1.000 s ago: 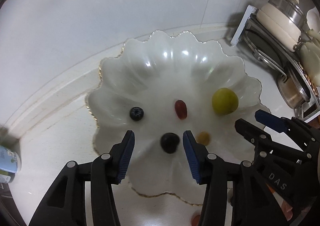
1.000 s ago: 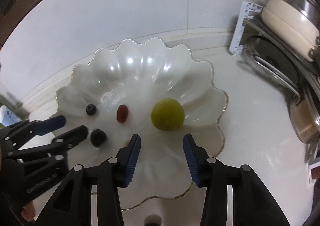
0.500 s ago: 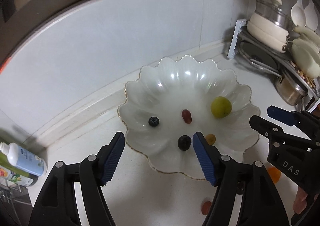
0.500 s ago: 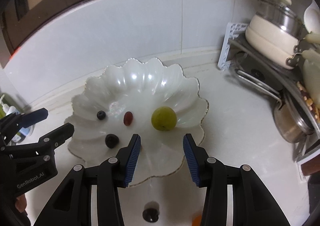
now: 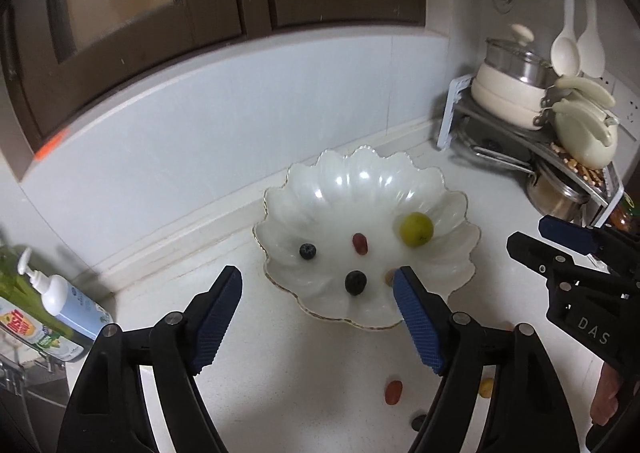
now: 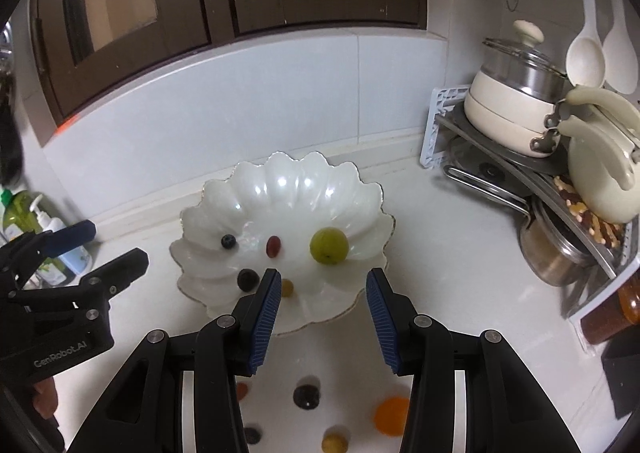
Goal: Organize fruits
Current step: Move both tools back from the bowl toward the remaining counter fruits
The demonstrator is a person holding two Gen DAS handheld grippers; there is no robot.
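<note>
While opening, left gripper (image 5: 318, 311) jaws empty, right gripper (image 6: 323, 315) jaws apart, empty

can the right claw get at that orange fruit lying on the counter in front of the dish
Probably yes. The orange fruit lies in the open on the counter, just below the empty right claw, with nothing over it.

Bare counter (image 6: 440, 277) lies open between the scalloped bowl (image 6: 280, 189) and the pot rack (image 6: 520, 165) at right: free passage there. Left of the bowl, the counter (image 5: 180, 281) is clear up to the soap bottles (image 5: 60, 305) at the edge. The wall stands close behind the bowl. Near side: loose fruits (image 6: 392, 419) scattered on the counter below both grippers. Bowl rim is low; access from above unobstructed.
</note>
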